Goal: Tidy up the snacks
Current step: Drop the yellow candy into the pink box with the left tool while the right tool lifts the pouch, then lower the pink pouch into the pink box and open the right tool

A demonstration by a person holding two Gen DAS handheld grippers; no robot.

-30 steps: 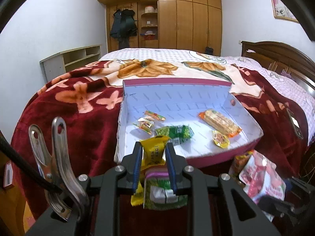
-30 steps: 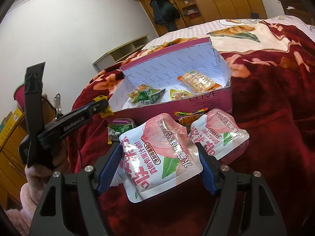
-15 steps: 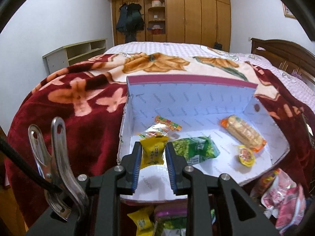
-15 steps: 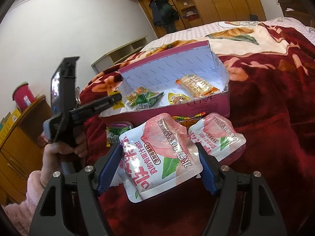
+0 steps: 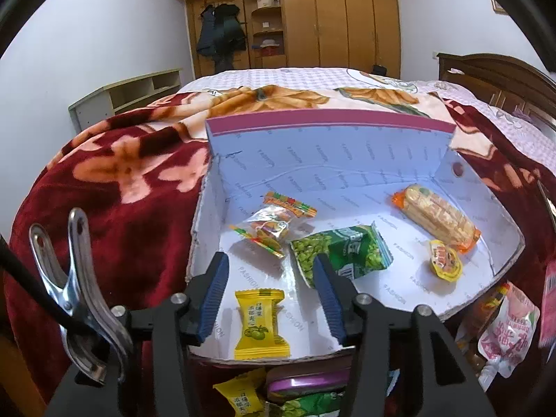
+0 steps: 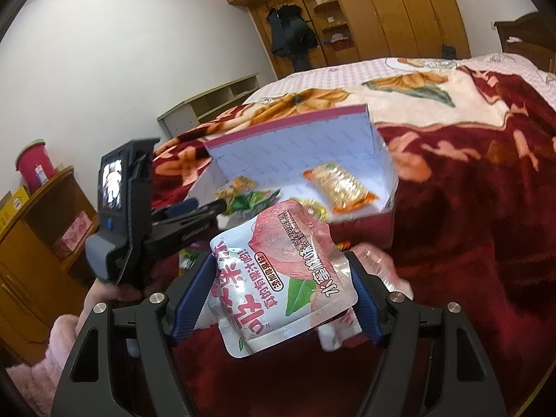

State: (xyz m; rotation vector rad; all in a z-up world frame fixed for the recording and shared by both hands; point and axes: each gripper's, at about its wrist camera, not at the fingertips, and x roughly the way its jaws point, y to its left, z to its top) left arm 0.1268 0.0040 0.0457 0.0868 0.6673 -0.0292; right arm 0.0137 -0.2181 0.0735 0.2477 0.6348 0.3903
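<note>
An open pink-and-white box (image 5: 347, 160) lies on the bed blanket. My left gripper (image 5: 271, 295) is open above its front floor, and a yellow snack packet (image 5: 260, 323) lies loose between its fingers. The box also holds a green pea packet (image 5: 344, 253), candies (image 5: 271, 226), a cracker pack (image 5: 438, 215) and a small jelly cup (image 5: 444, 260). My right gripper (image 6: 278, 295) is shut on a pink peach pouch (image 6: 281, 281), lifted in front of the box (image 6: 295, 146). A second peach pouch (image 6: 378, 271) lies beneath it.
More snacks lie on the blanket before the box: a yellow packet (image 5: 239, 396), a purple tin (image 5: 305, 382), a green packet (image 5: 312, 406) and a peach pouch (image 5: 507, 333). A wooden cabinet (image 6: 41, 243) stands left; wardrobes (image 5: 312, 17) line the far wall.
My left gripper opened and let the yellow packet drop onto the box floor. My right gripper lifted the peach pouch off the blanket and moved toward the box.
</note>
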